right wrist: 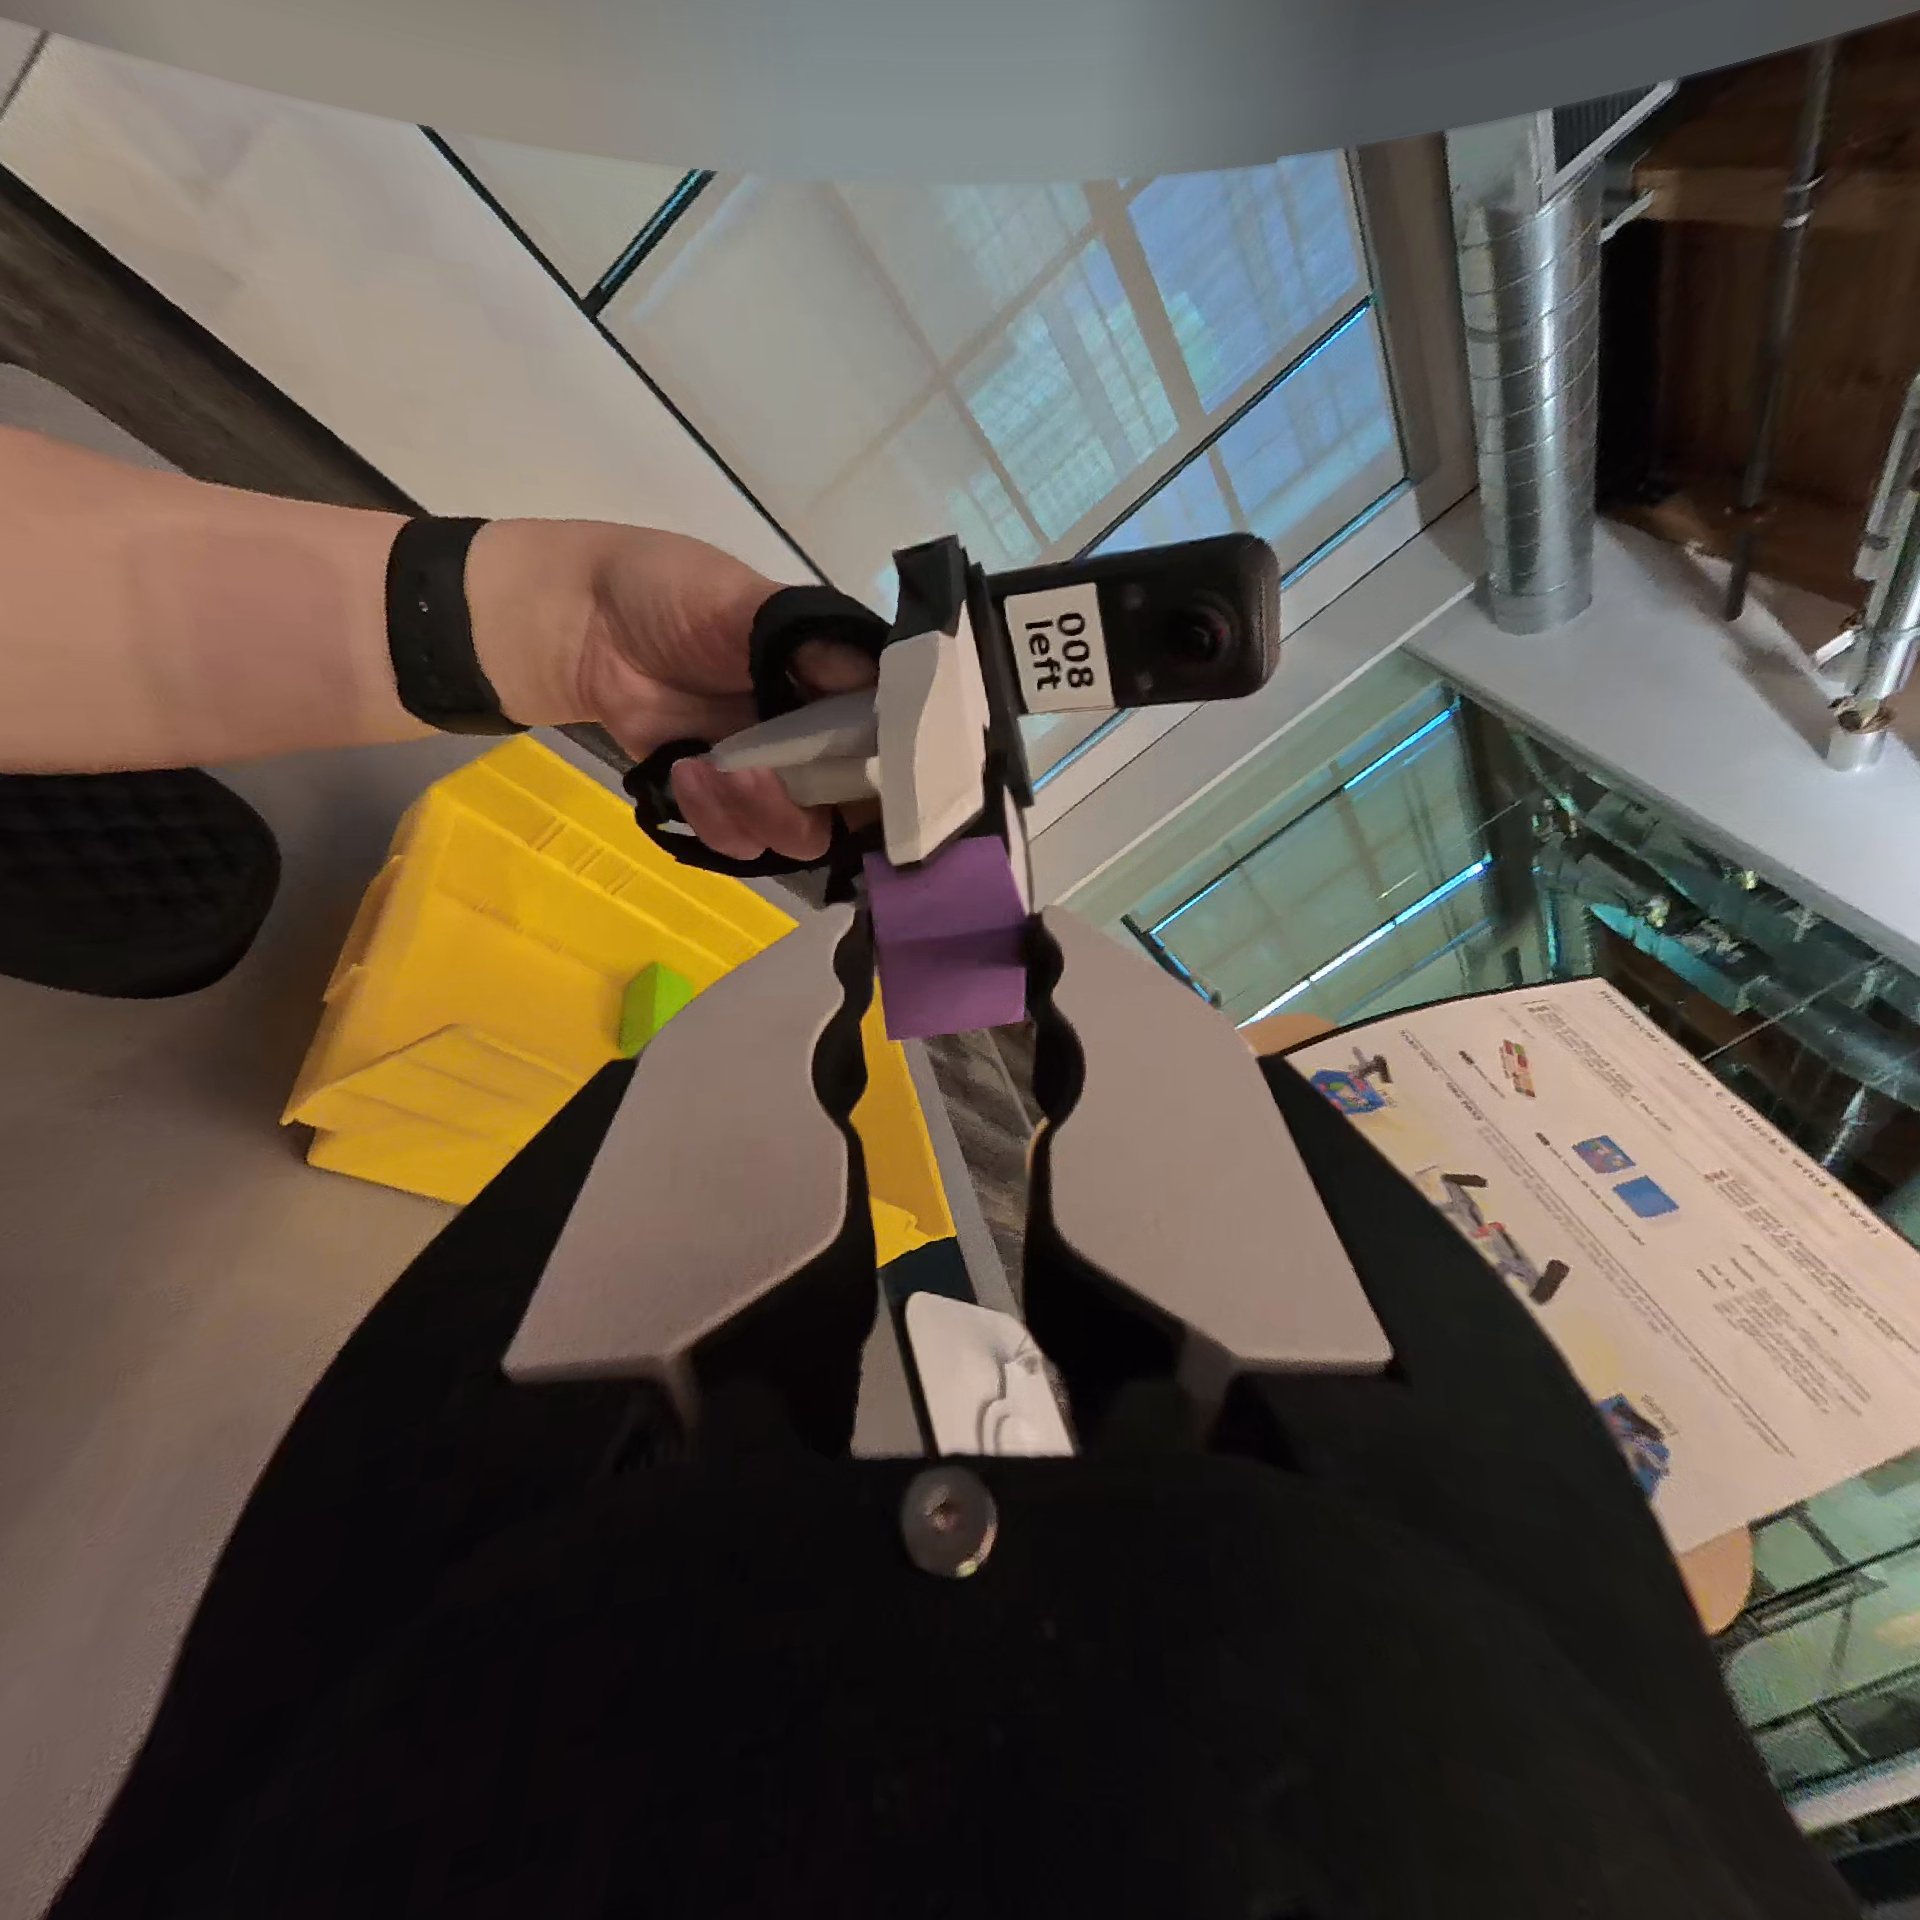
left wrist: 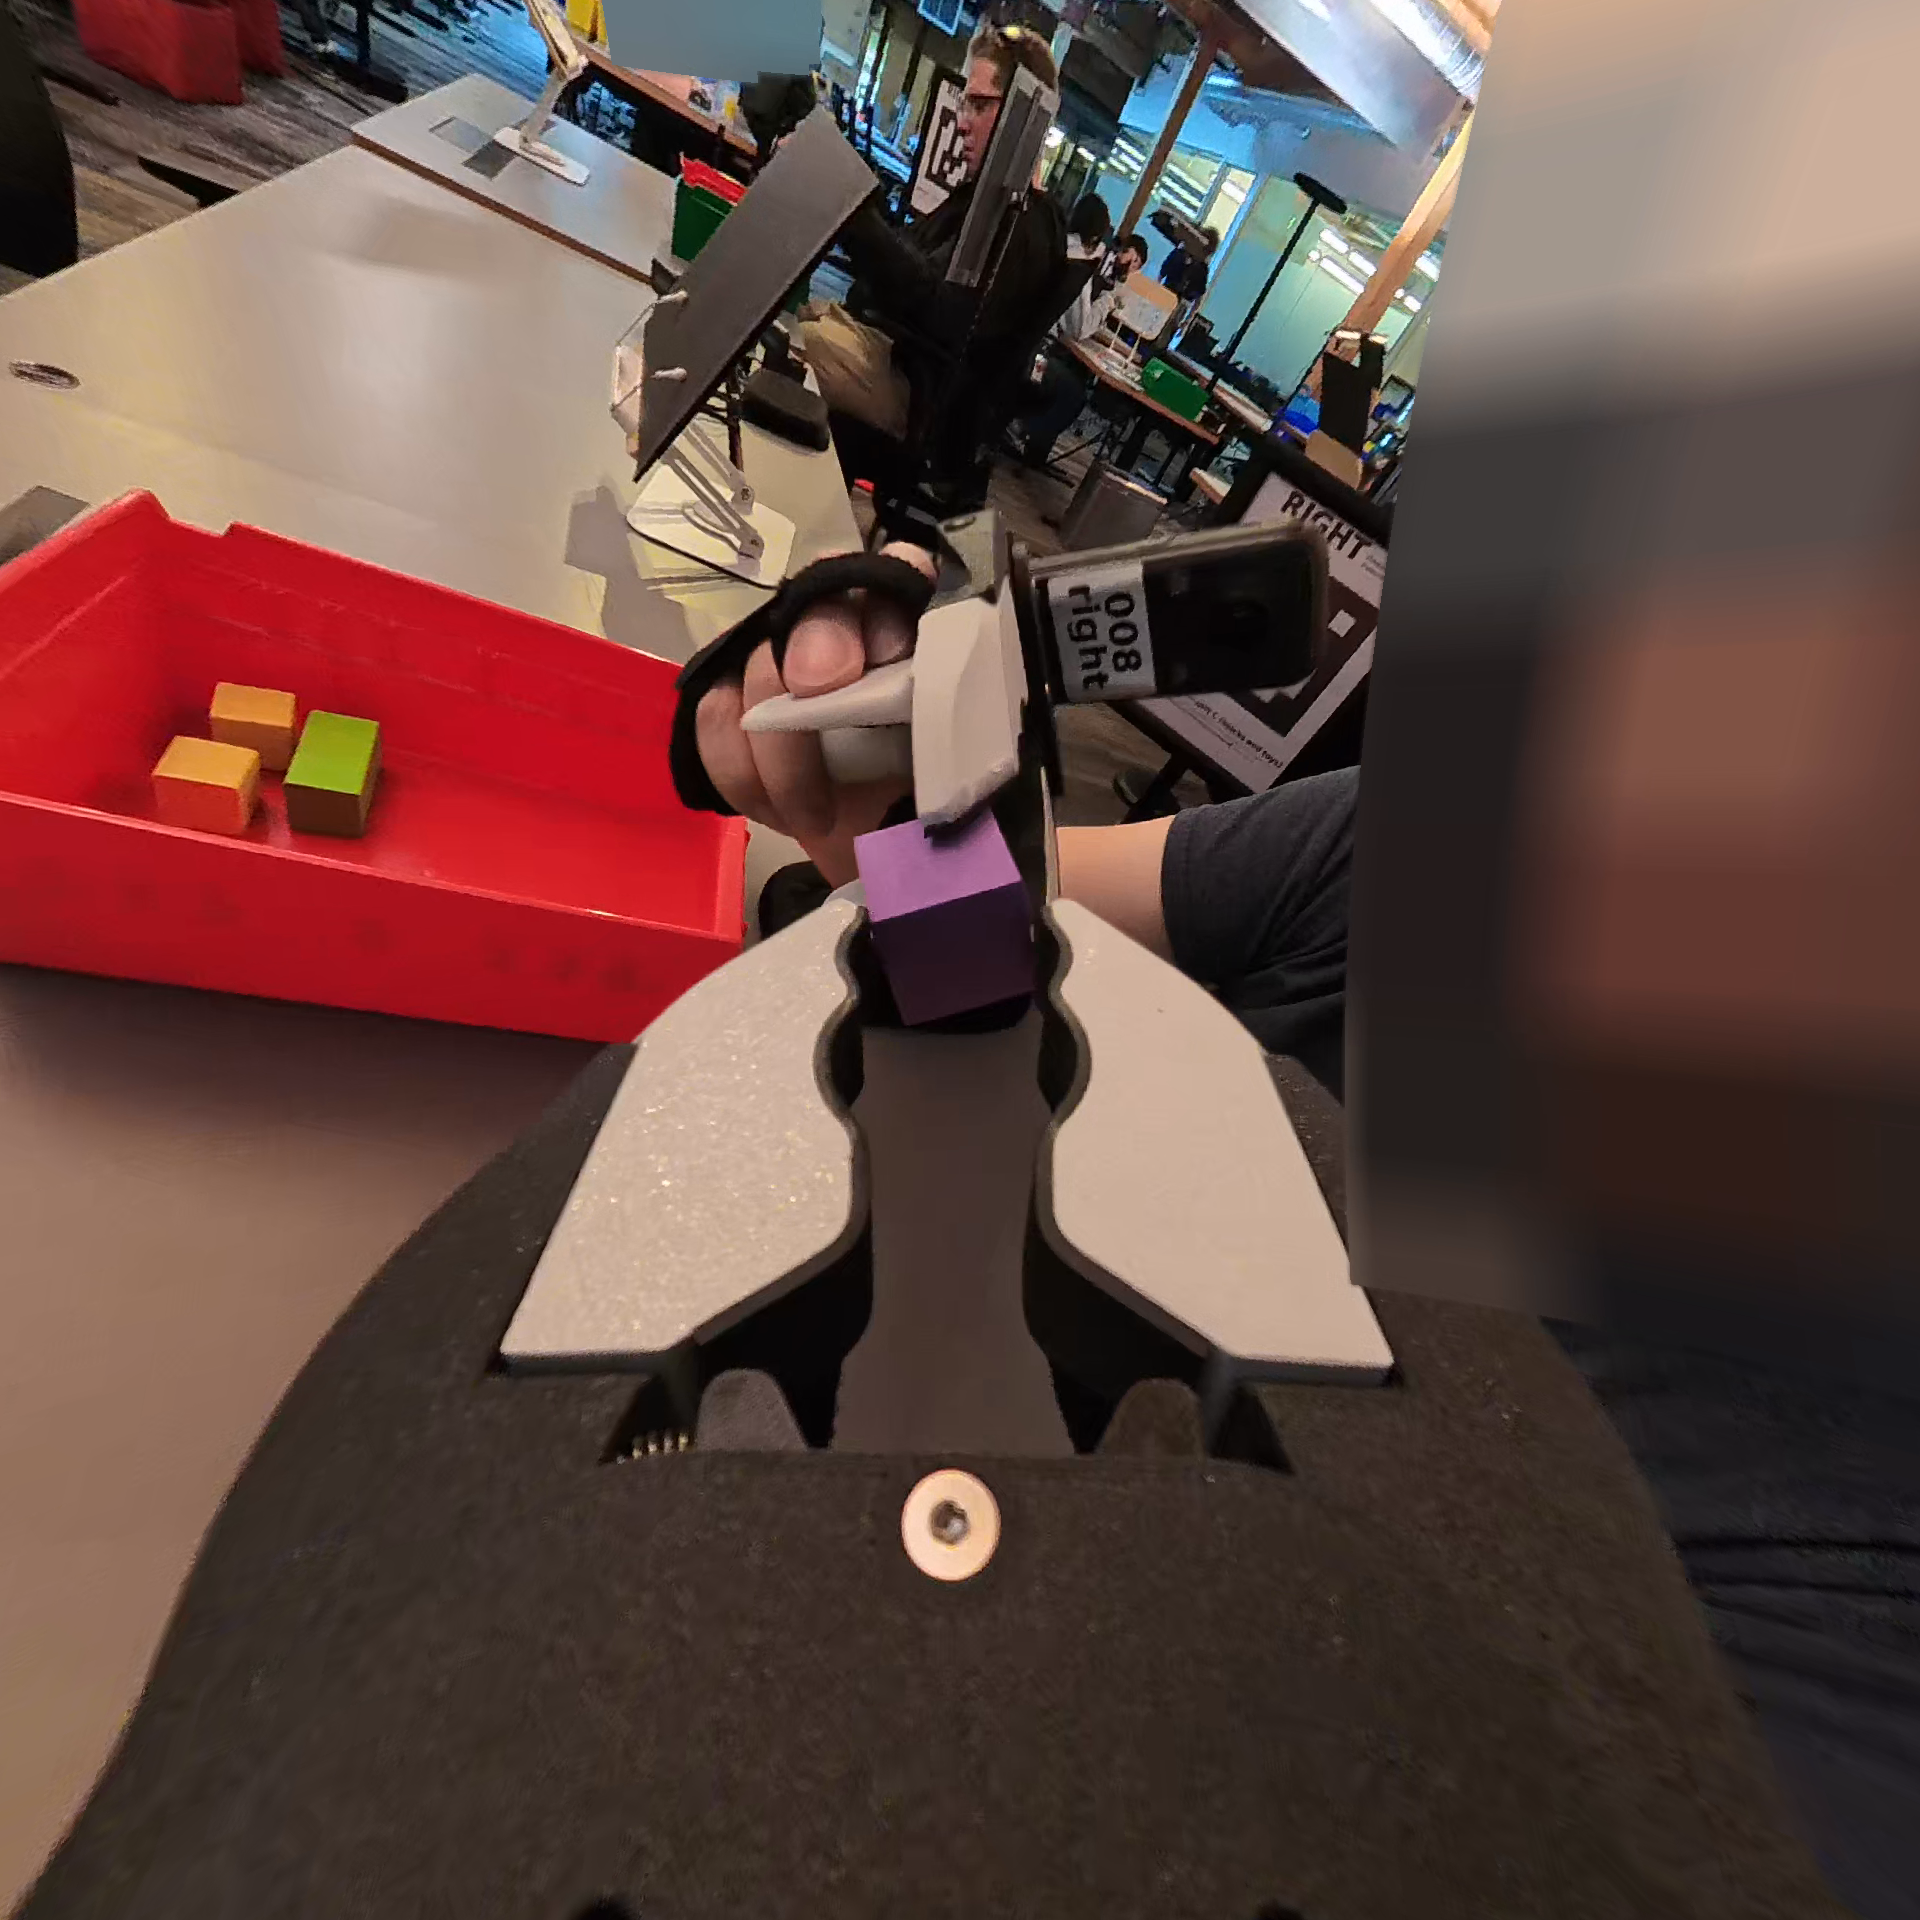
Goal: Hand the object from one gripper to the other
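A purple cube (left wrist: 940, 940) sits between the fingertips of both grippers, in the air above the table edge. My left gripper (left wrist: 951, 920) has a fingertip against each side of the cube. My right gripper (left wrist: 997, 831) comes in from above, held by a gloved hand (left wrist: 769, 727), with its fingers on the cube's top and right edge. In the right wrist view my right gripper (right wrist: 945, 930) closes on the cube (right wrist: 951, 966), and the left gripper (right wrist: 940, 862) meets it from above. Both appear shut on the cube.
A red bin (left wrist: 416, 904) on the grey table at left holds two orange blocks (left wrist: 208, 784) and a green block (left wrist: 335, 774). A black board on a stand (left wrist: 748, 301) is behind it. A yellow bin (right wrist: 499, 997) with a green block (right wrist: 649, 1003) and a printed sheet (right wrist: 1662, 1247) lie below.
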`<action>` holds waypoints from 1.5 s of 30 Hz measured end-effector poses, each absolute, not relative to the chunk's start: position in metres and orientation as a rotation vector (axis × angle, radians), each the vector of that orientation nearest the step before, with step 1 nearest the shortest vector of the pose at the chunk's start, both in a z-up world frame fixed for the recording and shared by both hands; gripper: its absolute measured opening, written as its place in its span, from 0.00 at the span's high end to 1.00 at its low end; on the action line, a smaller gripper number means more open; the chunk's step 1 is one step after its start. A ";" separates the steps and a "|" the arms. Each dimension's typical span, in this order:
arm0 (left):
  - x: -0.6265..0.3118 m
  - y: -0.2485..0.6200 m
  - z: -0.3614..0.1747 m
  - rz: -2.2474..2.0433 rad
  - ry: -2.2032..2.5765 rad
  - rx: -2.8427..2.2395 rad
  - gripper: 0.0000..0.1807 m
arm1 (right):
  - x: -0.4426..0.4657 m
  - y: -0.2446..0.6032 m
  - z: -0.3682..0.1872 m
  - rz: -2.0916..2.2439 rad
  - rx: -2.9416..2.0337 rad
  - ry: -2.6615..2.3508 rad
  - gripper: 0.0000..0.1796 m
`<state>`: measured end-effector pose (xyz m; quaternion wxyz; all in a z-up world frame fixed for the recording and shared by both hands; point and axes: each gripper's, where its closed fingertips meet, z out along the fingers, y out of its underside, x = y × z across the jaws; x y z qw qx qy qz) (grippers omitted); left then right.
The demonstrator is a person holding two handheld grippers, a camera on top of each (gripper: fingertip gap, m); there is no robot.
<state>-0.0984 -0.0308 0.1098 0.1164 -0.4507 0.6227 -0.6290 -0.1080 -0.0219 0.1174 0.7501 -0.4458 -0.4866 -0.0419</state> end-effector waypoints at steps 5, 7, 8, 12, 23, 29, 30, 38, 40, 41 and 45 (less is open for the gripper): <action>-0.100 -0.028 0.115 -1.802 1.801 -1.268 0.83 | -0.106 -0.025 0.119 -0.006 -1.002 -1.068 0.84; -0.101 -0.019 0.121 -1.771 1.749 -1.244 0.79 | -0.100 -0.024 0.121 -0.020 -1.024 -1.073 0.84; -0.102 -0.013 0.125 -1.749 1.708 -1.233 0.79 | -0.093 -0.021 0.121 -0.042 -1.067 -1.078 0.84; -0.102 0.021 0.139 -1.621 1.489 -1.207 0.76 | 0.000 0.010 0.100 -0.202 -1.577 -0.933 0.84; -0.101 0.042 0.146 -1.450 1.312 -1.079 0.77 | 0.229 -0.046 -0.103 -0.329 -2.984 -0.101 0.84; -0.102 0.055 0.145 -1.373 1.268 -1.084 0.79 | 0.233 -0.043 -0.129 -0.326 -3.074 -0.041 0.84; -0.101 0.058 0.142 -1.350 1.275 -1.100 0.79 | 0.234 -0.043 -0.131 -0.332 -3.079 -0.035 0.84; -0.098 0.091 0.109 -1.026 1.331 -1.254 0.79 | 0.240 -0.042 -0.146 -0.355 -3.113 -0.045 0.84; -0.100 0.097 0.107 -0.975 1.330 -1.263 0.79 | 0.241 -0.041 -0.149 -0.358 -3.118 -0.053 0.84; -0.101 0.099 0.107 -0.975 1.324 -1.265 0.79 | 0.242 -0.041 -0.149 -0.359 -3.115 -0.055 0.84; -0.105 0.103 0.103 -1.000 1.323 -1.322 0.79 | 0.242 -0.039 -0.151 -0.346 -3.108 -0.051 0.84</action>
